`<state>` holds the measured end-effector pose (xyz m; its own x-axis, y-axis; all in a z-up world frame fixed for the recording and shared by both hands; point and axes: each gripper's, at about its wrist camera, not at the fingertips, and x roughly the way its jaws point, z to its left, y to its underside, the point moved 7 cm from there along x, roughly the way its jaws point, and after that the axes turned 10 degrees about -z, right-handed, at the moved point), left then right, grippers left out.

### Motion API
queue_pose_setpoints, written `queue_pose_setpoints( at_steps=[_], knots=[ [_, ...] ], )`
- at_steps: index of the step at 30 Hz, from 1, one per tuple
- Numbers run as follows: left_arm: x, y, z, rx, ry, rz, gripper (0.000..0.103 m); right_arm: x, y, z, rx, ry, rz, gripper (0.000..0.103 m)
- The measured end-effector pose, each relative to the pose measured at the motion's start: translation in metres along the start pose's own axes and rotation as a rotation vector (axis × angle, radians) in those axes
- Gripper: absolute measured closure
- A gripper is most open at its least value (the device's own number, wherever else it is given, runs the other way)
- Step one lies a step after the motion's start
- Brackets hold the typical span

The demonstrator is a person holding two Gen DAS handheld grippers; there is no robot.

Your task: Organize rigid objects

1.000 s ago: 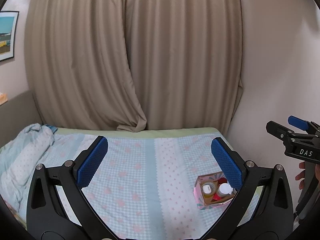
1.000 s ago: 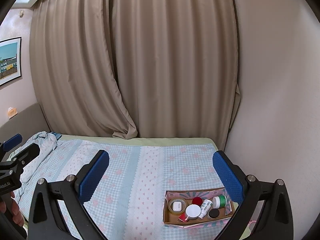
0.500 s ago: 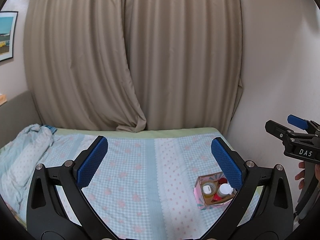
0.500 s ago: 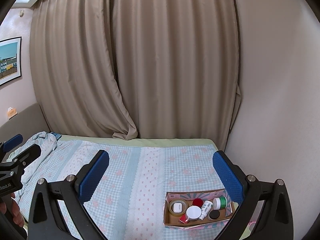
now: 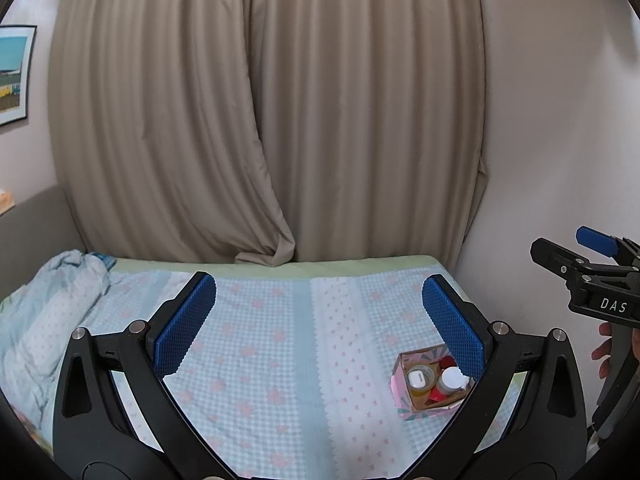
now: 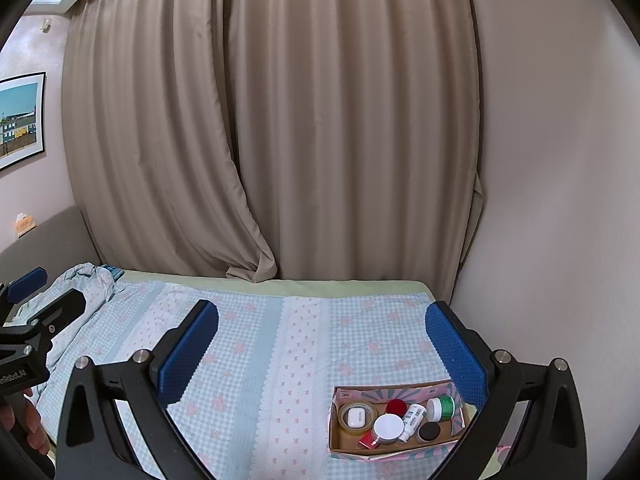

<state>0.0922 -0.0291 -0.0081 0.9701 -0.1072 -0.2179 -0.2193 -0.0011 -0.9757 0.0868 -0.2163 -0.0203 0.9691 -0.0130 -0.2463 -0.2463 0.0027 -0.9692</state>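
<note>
- On the bed (image 6: 256, 364), right side, stands the box (image 6: 400, 453) with jars inside.
- Left gripper (image 5: 316, 324) and right gripper (image 6: 322, 350): both wide open, holding nothing.
- Risk, I think: the soft bed lets the box tip when pushed.

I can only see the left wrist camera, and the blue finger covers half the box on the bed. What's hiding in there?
Observer: The right wrist view shows a green-capped jar at the right end of the box.
Operator: Anything else?
Observer: A small black lid sits just in front of that jar.
Operator: Any bottles?
Observer: Yes, a white bottle lies on its side between the white-lidded jar and the black lid.
</note>
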Motion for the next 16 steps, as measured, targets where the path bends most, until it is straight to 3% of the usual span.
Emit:
queue_pose_setpoints(
  at_steps=[10, 16],
  knots=[
    [-0.004, 0.001, 0.010, 0.004, -0.050, -0.025, 0.000, 0.000, 0.000, 0.002, -0.002, -0.001, 0.002, 0.000],
    [-0.004, 0.003, 0.012, -0.003, -0.028, -0.032, 0.000, 0.001, 0.002, 0.008, 0.001, -0.004, 0.020, 0.000]
  ],
)
